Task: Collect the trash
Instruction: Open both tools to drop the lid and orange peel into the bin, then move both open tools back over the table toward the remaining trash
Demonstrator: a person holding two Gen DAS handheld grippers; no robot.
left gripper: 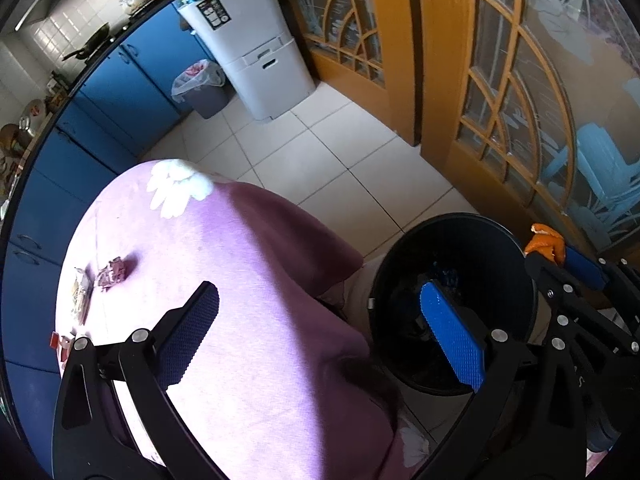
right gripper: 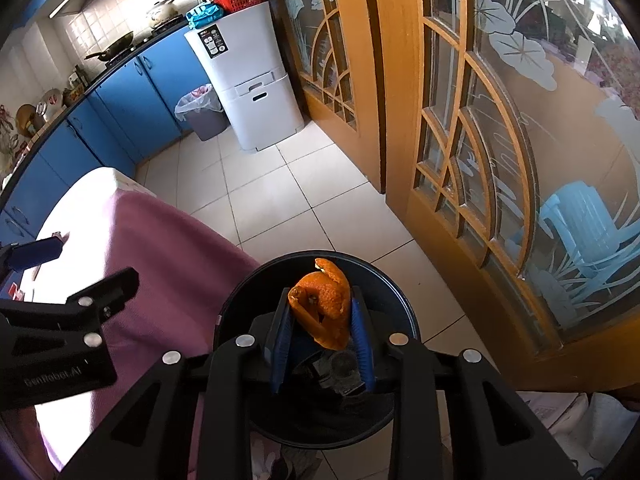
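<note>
My right gripper [right gripper: 320, 291] is shut on a curled orange peel [right gripper: 322, 312] and holds it over the mouth of a black round bin [right gripper: 248, 280] on the floor. The left wrist view catches the same peel [left gripper: 546, 242] at the bin's [left gripper: 400, 248] far right rim. My left gripper [left gripper: 320, 288] stands wide open, nothing between its fingers, straddling the edge of the pink tablecloth [left gripper: 248, 240] and the bin. Crumpled reddish wrappers [left gripper: 112, 274] and paper scraps [left gripper: 82, 296] lie on the table's left side. Dark rubbish lies inside the bin.
The bin stands on pale floor tiles [left gripper: 320, 152] right beside the table. A grey bin with a white liner [left gripper: 200, 88] and a tall white unit [left gripper: 248, 40] stand by blue cabinets [left gripper: 120, 92]. Wooden glass-paned doors [right gripper: 460, 160] close off the right.
</note>
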